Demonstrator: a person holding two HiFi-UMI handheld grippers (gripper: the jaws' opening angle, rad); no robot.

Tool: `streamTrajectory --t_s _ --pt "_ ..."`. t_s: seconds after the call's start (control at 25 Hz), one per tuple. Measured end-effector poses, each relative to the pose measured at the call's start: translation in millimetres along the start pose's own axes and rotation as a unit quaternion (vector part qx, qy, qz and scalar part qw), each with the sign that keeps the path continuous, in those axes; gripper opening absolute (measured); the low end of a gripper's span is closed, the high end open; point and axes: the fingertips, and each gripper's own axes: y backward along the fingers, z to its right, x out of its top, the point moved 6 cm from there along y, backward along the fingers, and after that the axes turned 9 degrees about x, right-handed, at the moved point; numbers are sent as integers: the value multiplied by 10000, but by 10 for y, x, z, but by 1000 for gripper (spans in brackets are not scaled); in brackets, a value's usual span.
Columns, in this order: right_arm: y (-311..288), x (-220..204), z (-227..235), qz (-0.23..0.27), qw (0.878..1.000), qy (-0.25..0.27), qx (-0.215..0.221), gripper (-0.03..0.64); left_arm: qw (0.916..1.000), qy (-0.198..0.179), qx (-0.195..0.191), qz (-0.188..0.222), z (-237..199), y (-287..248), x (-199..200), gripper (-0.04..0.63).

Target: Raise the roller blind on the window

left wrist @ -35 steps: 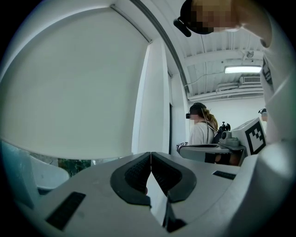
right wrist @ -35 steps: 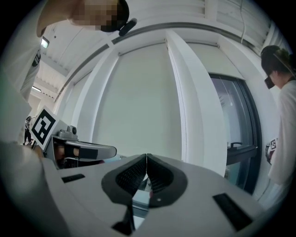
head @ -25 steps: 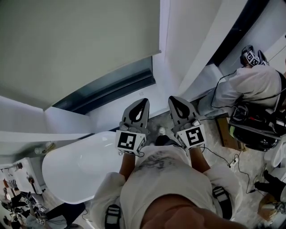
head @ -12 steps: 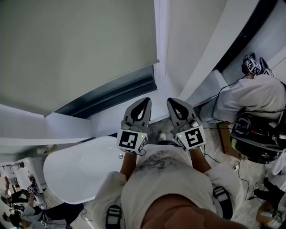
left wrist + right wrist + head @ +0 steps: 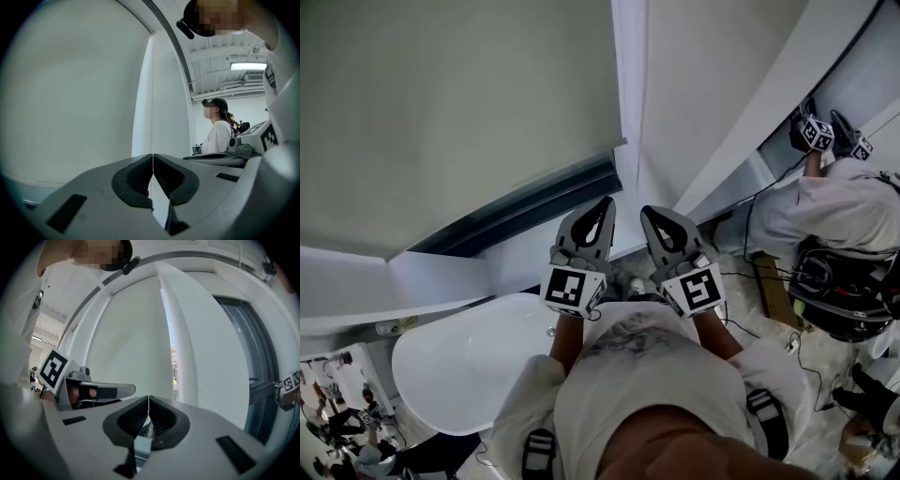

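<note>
Here we hold both claws up side by side before the window, neither touching the blind. Our left claw (image 5: 602,208) is fully closed, tips pressed together with nothing between them. Our right claw (image 5: 652,216) is just beside it, likewise closed and empty. The blind (image 5: 459,112) hangs low over the window and covers nearly all of it. Only a dark strip of glass (image 5: 534,200) shows beneath its bottom edge. A white tub (image 5: 459,366) lies below to our left, and another person (image 5: 834,206) works at the far right.
</note>
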Motion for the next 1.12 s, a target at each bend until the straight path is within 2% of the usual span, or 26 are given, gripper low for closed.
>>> streamTrajectory --t_s 0.32,0.6,0.92,1.12 --pt "-73 55 118 23 9981 70 -612 63 9983 18 -585 7 -79 -293 34 8" --pt "-163 85 151 22 9934 158 -1137 63 9932 3 -1160 -27 -174 -473 11 9" --pt "-208 186 181 -42 9894 259 -1428 63 9876 4 -1569 51 -209 -646 103 9" --pt "-160 74 240 -325 9858 205 -1635 63 9823 26 -1874 54 -159 -797 62 9"
